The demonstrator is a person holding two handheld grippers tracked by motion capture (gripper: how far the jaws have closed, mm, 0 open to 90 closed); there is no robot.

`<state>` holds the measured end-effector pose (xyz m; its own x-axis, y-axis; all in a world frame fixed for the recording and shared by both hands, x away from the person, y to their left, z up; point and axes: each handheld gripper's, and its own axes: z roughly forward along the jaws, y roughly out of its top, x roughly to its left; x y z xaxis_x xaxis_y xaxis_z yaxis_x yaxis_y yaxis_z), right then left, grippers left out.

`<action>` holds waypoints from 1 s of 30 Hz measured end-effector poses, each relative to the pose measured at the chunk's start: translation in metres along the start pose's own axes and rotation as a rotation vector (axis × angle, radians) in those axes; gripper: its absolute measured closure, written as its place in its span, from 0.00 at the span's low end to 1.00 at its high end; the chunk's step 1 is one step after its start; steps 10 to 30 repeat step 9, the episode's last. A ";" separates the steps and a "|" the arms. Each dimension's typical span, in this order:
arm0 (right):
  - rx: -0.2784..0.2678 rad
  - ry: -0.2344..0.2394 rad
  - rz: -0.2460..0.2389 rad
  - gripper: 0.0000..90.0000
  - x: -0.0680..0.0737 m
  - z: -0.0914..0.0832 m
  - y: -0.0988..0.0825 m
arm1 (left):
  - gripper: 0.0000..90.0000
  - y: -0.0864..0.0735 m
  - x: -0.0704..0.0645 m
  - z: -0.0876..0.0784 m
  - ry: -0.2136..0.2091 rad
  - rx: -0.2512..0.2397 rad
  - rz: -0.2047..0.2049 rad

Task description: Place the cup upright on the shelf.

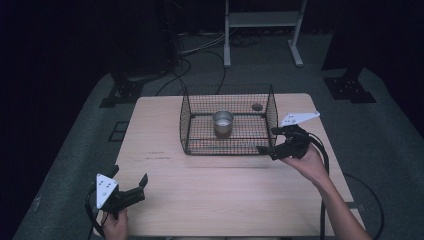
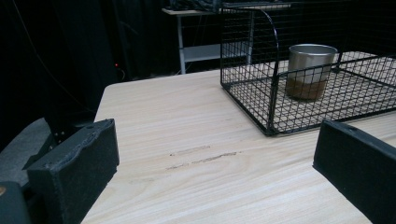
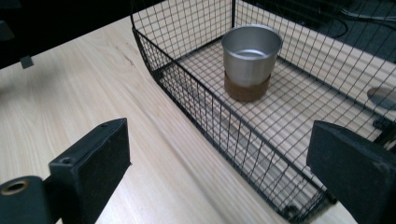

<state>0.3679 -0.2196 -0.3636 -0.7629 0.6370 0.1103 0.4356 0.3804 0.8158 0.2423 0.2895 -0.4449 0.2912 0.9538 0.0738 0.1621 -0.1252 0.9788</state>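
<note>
Steel cup (image 1: 223, 121) with a brown band around its base stands upright on the floor of the black wire basket (image 1: 186, 124), near the basket's middle, at about twelve o'clock on the pale wooden table (image 1: 215, 195). At roughly three o'clock the right gripper (image 1: 265, 148) sits by the basket's near right corner, its jaws apart with the basket's near wall (image 3: 243, 140) between them and nothing pinched. At about seven o'clock the left gripper (image 1: 131, 181) rests well apart from the basket, jaws spread wide and empty.
</note>
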 end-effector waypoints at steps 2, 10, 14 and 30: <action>-0.008 0.003 0.002 0.06 0.000 -0.001 -0.006 | 0.00 0.000 0.000 0.000 0.001 0.001 -0.001; -0.012 0.010 0.009 0.06 0.003 -0.004 -0.020 | 0.00 -0.001 -0.001 0.001 0.002 0.007 -0.002; -0.012 0.010 0.009 0.06 0.003 -0.004 -0.020 | 0.00 -0.001 -0.001 0.001 0.002 0.007 -0.002; -0.012 0.010 0.009 0.06 0.003 -0.004 -0.020 | 0.00 -0.001 -0.001 0.001 0.002 0.007 -0.002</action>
